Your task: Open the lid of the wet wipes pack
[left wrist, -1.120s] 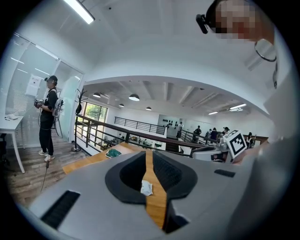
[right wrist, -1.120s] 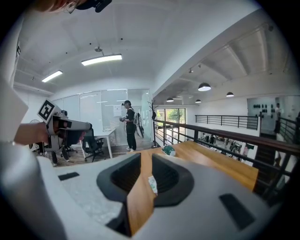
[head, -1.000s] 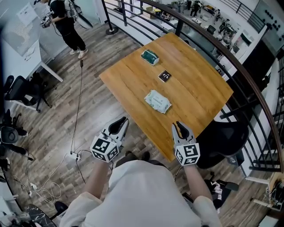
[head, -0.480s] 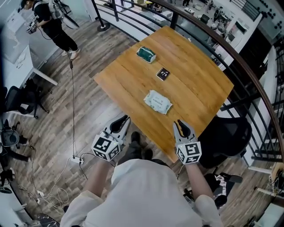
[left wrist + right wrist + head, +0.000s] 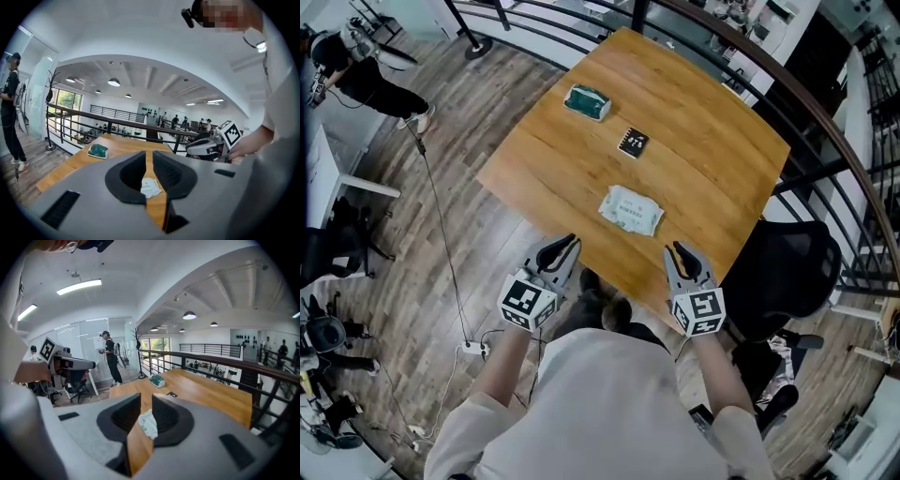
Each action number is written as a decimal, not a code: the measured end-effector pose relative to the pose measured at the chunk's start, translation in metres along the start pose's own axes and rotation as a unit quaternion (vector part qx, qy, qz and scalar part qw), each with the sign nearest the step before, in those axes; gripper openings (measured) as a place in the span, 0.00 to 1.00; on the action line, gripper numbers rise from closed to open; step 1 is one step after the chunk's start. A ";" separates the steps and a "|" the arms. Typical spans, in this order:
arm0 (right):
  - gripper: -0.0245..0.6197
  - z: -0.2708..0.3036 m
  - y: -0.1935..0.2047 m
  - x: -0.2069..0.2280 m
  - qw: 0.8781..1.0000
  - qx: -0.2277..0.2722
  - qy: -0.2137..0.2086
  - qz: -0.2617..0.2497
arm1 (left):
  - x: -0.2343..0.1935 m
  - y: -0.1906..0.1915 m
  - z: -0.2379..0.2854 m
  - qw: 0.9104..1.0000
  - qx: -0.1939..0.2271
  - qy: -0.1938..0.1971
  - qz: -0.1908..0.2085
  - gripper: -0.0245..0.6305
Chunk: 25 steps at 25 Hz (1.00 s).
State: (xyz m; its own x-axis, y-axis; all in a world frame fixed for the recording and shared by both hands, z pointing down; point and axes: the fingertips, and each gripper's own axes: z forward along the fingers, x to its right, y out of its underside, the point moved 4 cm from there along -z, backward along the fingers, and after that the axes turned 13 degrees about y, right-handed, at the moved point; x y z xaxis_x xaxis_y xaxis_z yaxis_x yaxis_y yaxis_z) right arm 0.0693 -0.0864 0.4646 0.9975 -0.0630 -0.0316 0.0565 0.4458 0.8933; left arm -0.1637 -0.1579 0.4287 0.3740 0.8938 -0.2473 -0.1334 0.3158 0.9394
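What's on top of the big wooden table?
Three things: a white wet wipes pack nearest the person, a small black thing farther back, and a green packet beyond that. Whatever lies beneath them is covered.

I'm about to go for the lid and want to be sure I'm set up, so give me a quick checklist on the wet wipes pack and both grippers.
Wet wipes pack lies flat on table: ok.
Left gripper empty, jaws slightly apart: ok.
Right gripper empty, jaws slightly apart: ok.
Grippers at the pack: not ok, both short of it.
Which way it opens: cannot tell.
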 end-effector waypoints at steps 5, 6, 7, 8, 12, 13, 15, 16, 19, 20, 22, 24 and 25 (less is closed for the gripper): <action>0.13 0.024 0.008 -0.004 0.999 -0.021 0.024 0.012 | -0.027 0.006 0.024 0.999 -0.024 0.046 0.010 0.10; 0.13 0.029 0.010 -0.004 0.999 -0.026 0.029 0.015 | -0.032 0.007 0.029 0.998 -0.028 0.054 0.011 0.10; 0.13 0.033 0.012 -0.005 0.999 -0.030 0.034 0.017 | -0.037 0.008 0.033 0.997 -0.033 0.063 0.012 0.10; 0.13 0.037 0.013 -0.005 0.998 -0.035 0.039 0.019 | -0.041 0.009 0.038 0.997 -0.037 0.071 0.013 0.10; 0.13 0.056 0.023 -0.004 0.997 -0.050 0.052 0.025 | -0.056 0.018 0.059 0.993 -0.053 0.101 0.019 0.10; 0.13 0.061 0.028 -0.003 0.997 -0.054 0.054 0.026 | -0.058 0.022 0.065 0.992 -0.058 0.108 0.019 0.10; 0.13 0.070 0.038 -0.003 0.996 -0.064 0.055 0.028 | -0.062 0.030 0.077 0.990 -0.067 0.121 0.020 0.10; 0.13 0.075 0.042 -0.002 0.996 -0.069 0.055 0.028 | -0.064 0.034 0.083 0.989 -0.072 0.126 0.020 0.10; 0.13 0.089 0.056 0.002 0.995 -0.084 0.053 0.027 | -0.069 0.046 0.101 0.985 -0.093 0.140 0.025 0.10; 0.13 0.094 0.061 0.002 0.994 -0.090 0.051 0.027 | -0.070 0.050 0.107 0.984 -0.099 0.144 0.029 0.10; 0.13 0.104 0.075 0.004 0.993 -0.102 0.046 0.027 | -0.072 0.059 0.121 0.981 -0.108 0.155 0.038 0.10; 0.13 0.118 0.089 0.011 0.993 -0.109 0.043 0.025 | -0.073 0.069 0.138 0.978 -0.119 0.165 0.050 0.10; 0.13 0.125 0.095 0.014 0.992 -0.113 0.041 0.025 | -0.074 0.074 0.147 0.976 -0.125 0.169 0.057 0.10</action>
State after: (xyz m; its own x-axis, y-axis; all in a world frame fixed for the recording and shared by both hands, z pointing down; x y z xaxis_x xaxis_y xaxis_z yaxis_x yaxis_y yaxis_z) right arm 0.0837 -0.1563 0.6054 0.9989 0.0331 -0.0343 0.0055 0.6355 0.7721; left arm -0.0659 -0.2474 0.5514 0.0242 0.9684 -0.2483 -0.3919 0.2376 0.8888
